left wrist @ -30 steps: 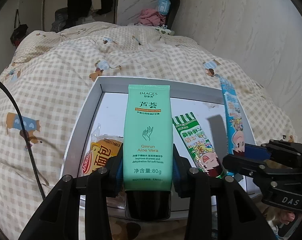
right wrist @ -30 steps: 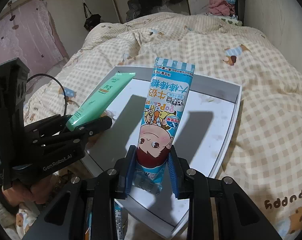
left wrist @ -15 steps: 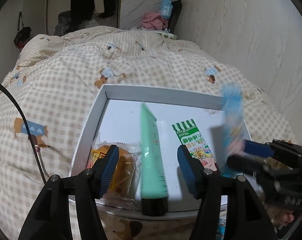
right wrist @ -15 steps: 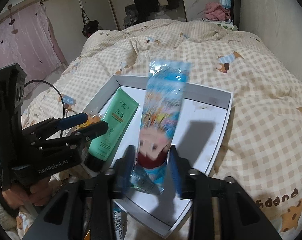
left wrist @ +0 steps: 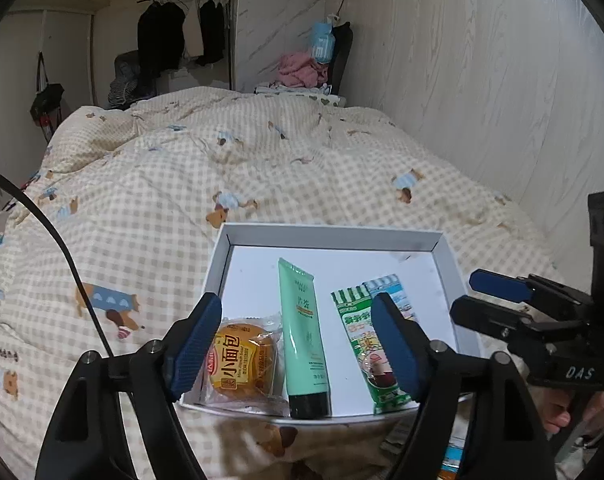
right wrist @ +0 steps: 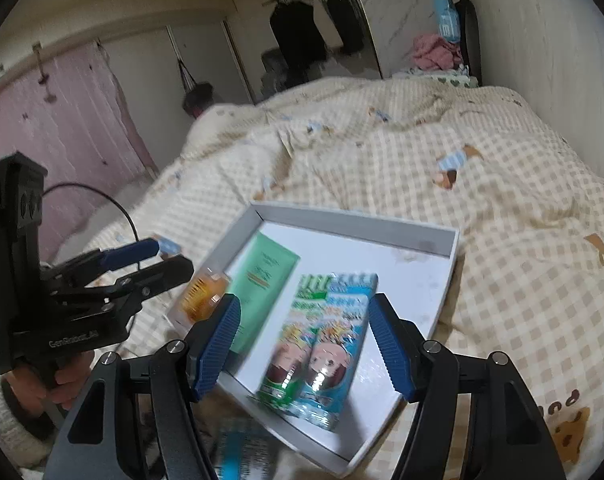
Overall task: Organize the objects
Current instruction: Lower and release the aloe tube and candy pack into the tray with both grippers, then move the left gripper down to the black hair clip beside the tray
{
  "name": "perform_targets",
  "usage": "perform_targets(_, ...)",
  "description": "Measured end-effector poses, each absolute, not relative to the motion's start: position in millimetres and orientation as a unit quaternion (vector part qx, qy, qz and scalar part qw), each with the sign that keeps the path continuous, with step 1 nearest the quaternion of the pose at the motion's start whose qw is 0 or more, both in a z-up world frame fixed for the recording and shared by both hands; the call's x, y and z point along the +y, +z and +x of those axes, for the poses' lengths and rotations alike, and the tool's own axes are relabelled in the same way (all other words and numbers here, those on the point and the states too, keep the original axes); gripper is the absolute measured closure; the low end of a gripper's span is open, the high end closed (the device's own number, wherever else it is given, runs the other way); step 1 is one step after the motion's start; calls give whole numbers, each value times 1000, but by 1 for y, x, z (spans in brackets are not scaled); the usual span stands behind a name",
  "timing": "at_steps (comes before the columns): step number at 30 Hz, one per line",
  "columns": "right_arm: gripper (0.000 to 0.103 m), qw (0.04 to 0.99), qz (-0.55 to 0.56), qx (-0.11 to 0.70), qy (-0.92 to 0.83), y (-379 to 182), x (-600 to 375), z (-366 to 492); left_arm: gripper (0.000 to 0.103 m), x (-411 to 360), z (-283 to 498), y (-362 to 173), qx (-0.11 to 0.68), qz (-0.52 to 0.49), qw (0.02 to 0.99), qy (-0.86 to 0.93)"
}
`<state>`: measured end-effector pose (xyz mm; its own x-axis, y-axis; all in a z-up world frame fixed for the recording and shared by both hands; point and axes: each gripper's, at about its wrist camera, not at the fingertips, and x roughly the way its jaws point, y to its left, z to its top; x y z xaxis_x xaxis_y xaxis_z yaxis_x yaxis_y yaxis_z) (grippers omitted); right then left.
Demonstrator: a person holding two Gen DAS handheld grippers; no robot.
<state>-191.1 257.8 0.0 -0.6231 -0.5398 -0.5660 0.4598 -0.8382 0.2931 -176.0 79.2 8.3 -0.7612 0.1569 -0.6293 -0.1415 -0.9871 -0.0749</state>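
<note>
Both tools are now standing empty above the white tray [left wrist: 447, 252], which is lying on the checked bed quilt [left wrist: 262, 168]. A second ago the left tool [left wrist: 298, 344] was clamped on the green hand-cream tube [left wrist: 303, 336] and holding it upright; that tube is now lying flat in the middle of the tray, its black cap at the near edge. The left tool's jaws are opening, wide apart, nothing between the pads. The right tool [right wrist: 303, 346] has likewise let go of the blue snack stick [right wrist: 333, 356], which is now lying in the tray just beside the green snack stick [right wrist: 298, 344], toward the tray's right side; its jaws are opening too and gripping nothing. The small bread packet [left wrist: 242, 364] is sitting at the tray's near left corner. So four items are lying in a row inside the tray, and this placing step looks finished. More packaging is showing blurred below the tray's near edge, so further items probably remain to be sorted.
</note>
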Motion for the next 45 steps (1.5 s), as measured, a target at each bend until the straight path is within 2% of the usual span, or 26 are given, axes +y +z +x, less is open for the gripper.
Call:
perform_targets(4,33,296,297,-96,-903,16,270,-182,22,79,-166,30,4,-338,79,938)
perform_targets(5,24,305,285,-106,-903,21,274,-179,22,78,-163,37,0,-333,80,940)
perform_targets(6,22,319,272,-115,-900,26,277,-175,22,75,-160,42,-9,-331,82,940)
perform_targets(11,21,369,215,-131,-895,47,285,-156,21,66,-147,65,-59,-324,92,940)
perform_targets(15,21,398,201,-145,-883,56,289,-148,21,68,-132,73,-53,-317,88,943)
perform_targets(16,20,402,202,-146,-881,57,290,-147,21,69,-129,74,-51,-318,87,943)
perform_targets(18,10,412,212,-142,-875,58,292,-147,21,70,-122,73,-49,-323,91,941)
perform_targets(26,9,444,251,-137,-849,52,295,-137,21,75,-104,54,-44,-356,97,928)
perform_targets(32,9,459,292,-142,-827,39,289,-141,20,73,-97,19,-47,-394,89,914)
perform_targets(45,9,449,339,-90,-822,17,266,-139,20,77,-98,-31,-51,-459,93,882)
